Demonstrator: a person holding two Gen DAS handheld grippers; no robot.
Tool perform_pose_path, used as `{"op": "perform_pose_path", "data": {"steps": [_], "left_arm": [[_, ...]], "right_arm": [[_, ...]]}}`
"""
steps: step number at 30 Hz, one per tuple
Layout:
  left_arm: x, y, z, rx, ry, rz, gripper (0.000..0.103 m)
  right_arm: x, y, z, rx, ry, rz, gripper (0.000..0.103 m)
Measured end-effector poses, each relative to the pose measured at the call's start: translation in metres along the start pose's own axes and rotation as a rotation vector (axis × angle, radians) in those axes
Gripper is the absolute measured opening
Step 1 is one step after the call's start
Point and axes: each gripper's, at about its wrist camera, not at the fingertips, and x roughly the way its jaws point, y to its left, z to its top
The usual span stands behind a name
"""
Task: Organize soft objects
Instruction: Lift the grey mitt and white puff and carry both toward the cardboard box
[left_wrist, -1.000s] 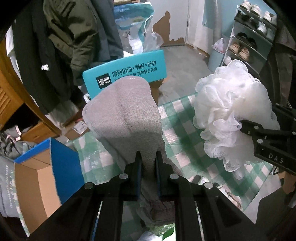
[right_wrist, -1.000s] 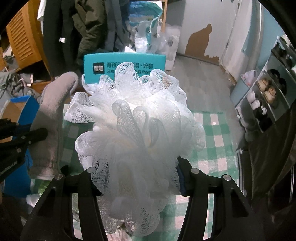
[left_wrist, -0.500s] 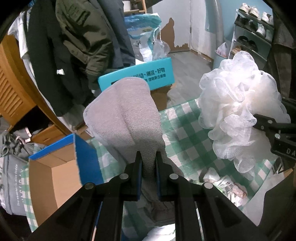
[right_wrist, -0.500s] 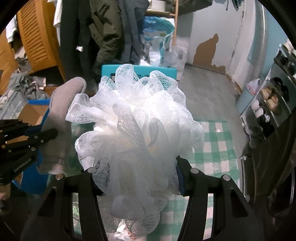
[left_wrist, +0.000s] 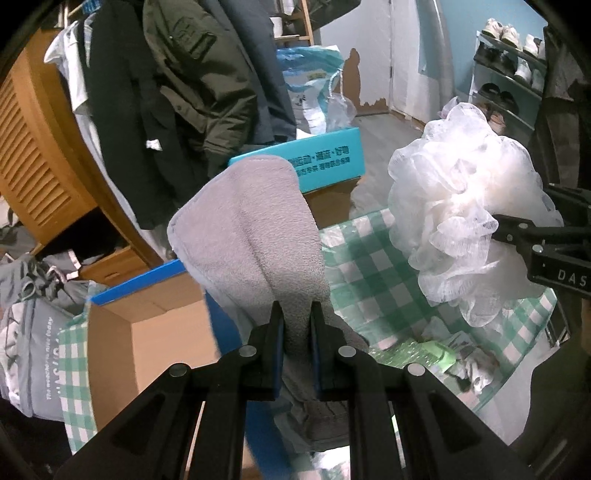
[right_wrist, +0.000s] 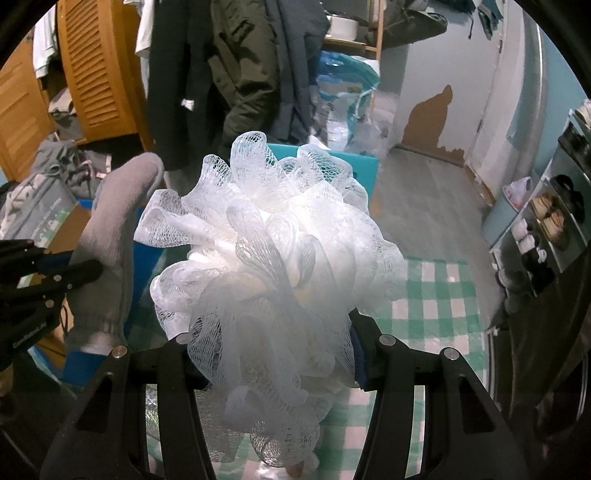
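My left gripper (left_wrist: 295, 325) is shut on a grey fleece cloth (left_wrist: 251, 229) and holds it up above the table. The cloth also shows at the left of the right wrist view (right_wrist: 110, 236). My right gripper (right_wrist: 273, 354) is shut on a white mesh bath pouf (right_wrist: 273, 266) that fills its jaws and hides the fingertips. The pouf hangs at the right of the left wrist view (left_wrist: 465, 221). An open cardboard box with blue outer walls (left_wrist: 147, 339) sits below and left of the cloth.
A green and white checked tablecloth (left_wrist: 373, 280) covers the table, with plastic packets (left_wrist: 432, 350) on it. A teal box (left_wrist: 328, 166) stands behind. Coats (left_wrist: 192, 74) hang at the back; a shoe rack (left_wrist: 509, 66) stands right.
Both grippers have risen and shifted left with their loads. The open cardboard box now shows more fully below the cloth. Both grips are unchanged.
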Motion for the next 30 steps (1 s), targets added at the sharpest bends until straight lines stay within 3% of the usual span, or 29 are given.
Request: {"op": "perform_pose_path", "data": {"steps": [18, 30], "left_arm": [[-0.034, 0.068, -0.025, -0.110, -0.051, 0.087, 0.012], [-0.034, 0.121, -0.053, -0.199, -0.024, 0.130, 0.012]], "right_arm": [[0.006, 0.075, 0.032, -0.093, -0.037, 0.076, 0.052], [0.024, 0.143, 0.059, -0.158, -0.036, 0.128, 0.052]]}}
